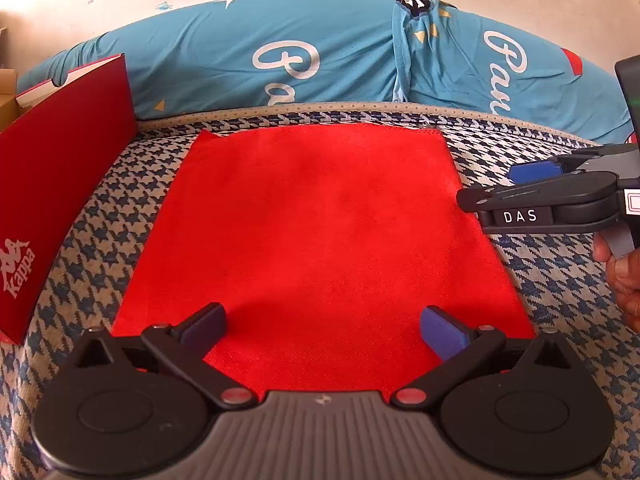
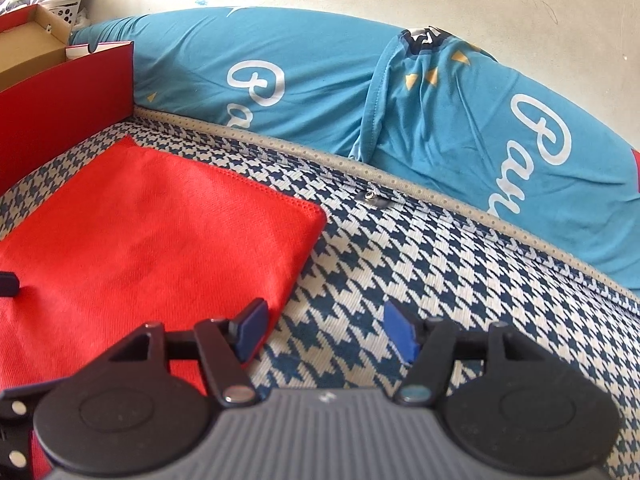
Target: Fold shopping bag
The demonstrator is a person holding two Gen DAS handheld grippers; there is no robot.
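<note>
A red fabric shopping bag (image 1: 320, 232) lies flat as a rectangle on the houndstooth mattress; it also shows in the right wrist view (image 2: 152, 232). My left gripper (image 1: 322, 330) is open and empty, hovering over the bag's near edge. My right gripper (image 2: 326, 330) is open and empty at the bag's right edge, its left finger over the bag, its right finger over the mattress. The right gripper also shows in the left wrist view (image 1: 516, 184) beside the bag's right side.
A red Kappa shoebox (image 1: 60, 184) stands at the left, open in the right wrist view (image 2: 60, 96). A long blue pillow (image 1: 320, 52) lies along the wall behind the bag. The houndstooth mattress (image 2: 460, 280) stretches to the right.
</note>
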